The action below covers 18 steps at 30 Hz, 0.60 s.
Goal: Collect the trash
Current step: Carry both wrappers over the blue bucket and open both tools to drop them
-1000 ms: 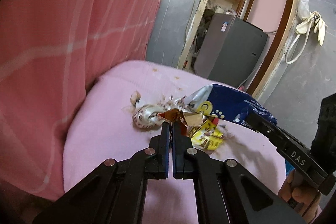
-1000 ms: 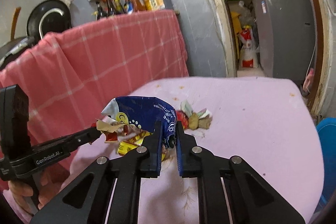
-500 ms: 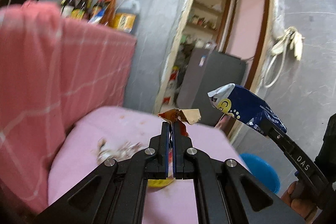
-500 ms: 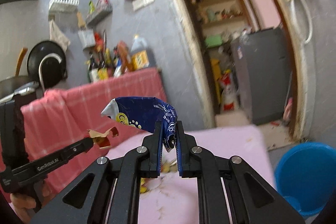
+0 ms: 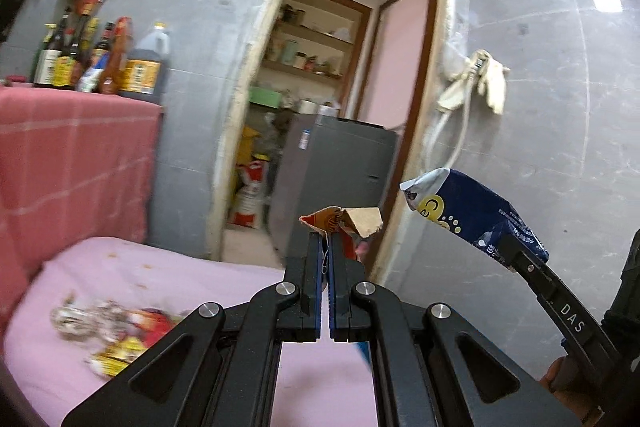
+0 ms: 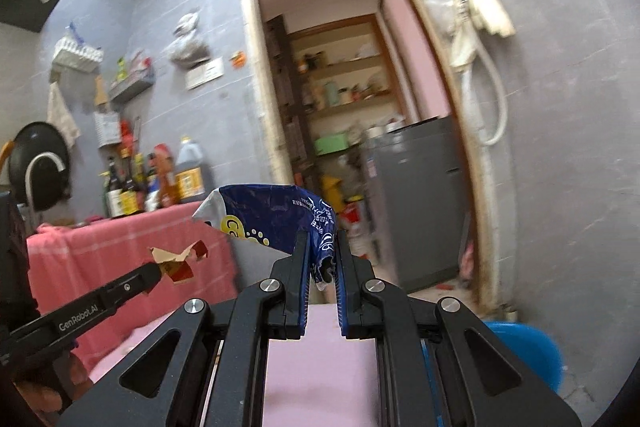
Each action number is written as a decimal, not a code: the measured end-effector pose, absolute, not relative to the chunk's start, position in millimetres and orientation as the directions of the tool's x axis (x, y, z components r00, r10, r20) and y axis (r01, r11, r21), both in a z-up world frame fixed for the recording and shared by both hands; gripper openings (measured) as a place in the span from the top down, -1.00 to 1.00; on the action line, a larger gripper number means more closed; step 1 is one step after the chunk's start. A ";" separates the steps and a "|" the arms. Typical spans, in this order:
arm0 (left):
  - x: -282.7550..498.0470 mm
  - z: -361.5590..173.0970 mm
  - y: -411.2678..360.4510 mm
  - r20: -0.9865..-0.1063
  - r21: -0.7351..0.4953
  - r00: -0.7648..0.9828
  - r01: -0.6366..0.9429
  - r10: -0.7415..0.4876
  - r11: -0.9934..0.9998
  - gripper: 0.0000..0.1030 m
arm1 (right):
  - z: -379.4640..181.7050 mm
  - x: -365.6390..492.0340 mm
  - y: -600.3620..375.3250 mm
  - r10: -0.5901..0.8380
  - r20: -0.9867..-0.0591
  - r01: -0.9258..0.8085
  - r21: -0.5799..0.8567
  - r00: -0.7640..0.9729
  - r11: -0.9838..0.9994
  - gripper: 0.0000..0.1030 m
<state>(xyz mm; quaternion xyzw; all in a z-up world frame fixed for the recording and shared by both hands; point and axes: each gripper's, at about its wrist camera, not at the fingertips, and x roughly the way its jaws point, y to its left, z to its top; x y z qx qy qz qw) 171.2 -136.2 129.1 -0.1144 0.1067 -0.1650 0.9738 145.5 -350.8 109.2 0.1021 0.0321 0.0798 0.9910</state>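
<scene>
My left gripper [image 5: 327,239] is shut on a torn scrap of red and brown cardboard [image 5: 348,221], held up in the air above the pink table [image 5: 192,267]. My right gripper [image 6: 322,243] is shut on a crumpled blue snack bag [image 6: 272,217], also lifted. In the left wrist view the blue snack bag [image 5: 464,209] hangs to the right, pinched by the right gripper [image 5: 508,251]. The right wrist view shows the cardboard scrap [image 6: 178,261] at the left, in the left gripper [image 6: 158,271]. A pile of wrappers [image 5: 116,331] lies on the table's left side.
A blue bucket [image 6: 520,355] stands on the floor at the lower right, past the table. A pink checked cloth [image 5: 72,163] covers a counter with bottles [image 5: 100,63] on the left. An open doorway with a grey appliance [image 5: 332,183] lies ahead.
Both grippers have risen off the table with their pieces of trash and swung right. The wrapper pile has dropped to the lower left, and the blue bucket has come into the right wrist view.
</scene>
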 end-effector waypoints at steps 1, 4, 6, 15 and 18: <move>173.4 129.7 -146.9 -0.172 -0.251 0.918 0.311 -0.358 0.917 0.99 | 108.1 143.8 -358.8 0.146 -0.048 -0.133 0.209 0.988 0.969 0.82; 180.2 126.2 -178.0 -0.181 -0.217 0.904 0.347 -0.387 0.912 0.99 | 101.1 140.9 -384.7 0.075 -0.060 -0.061 0.215 0.995 0.975 0.82; 184.3 120.7 -197.2 -0.194 -0.203 0.890 0.375 -0.412 0.905 0.99 | 94.9 139.7 -401.4 0.029 -0.074 -0.011 0.225 0.997 0.974 0.82; 211.0 86.5 -271.8 -0.316 -0.169 0.814 0.457 -0.487 0.873 0.99 | 57.0 139.9 -453.7 -0.097 -0.192 0.142 0.239 0.977 0.961 0.82; 224.4 75.0 -286.8 -0.377 -0.183 0.780 0.466 -0.500 0.866 0.99 | 44.7 141.9 -465.7 -0.120 -0.225 0.176 0.251 0.967 0.952 0.82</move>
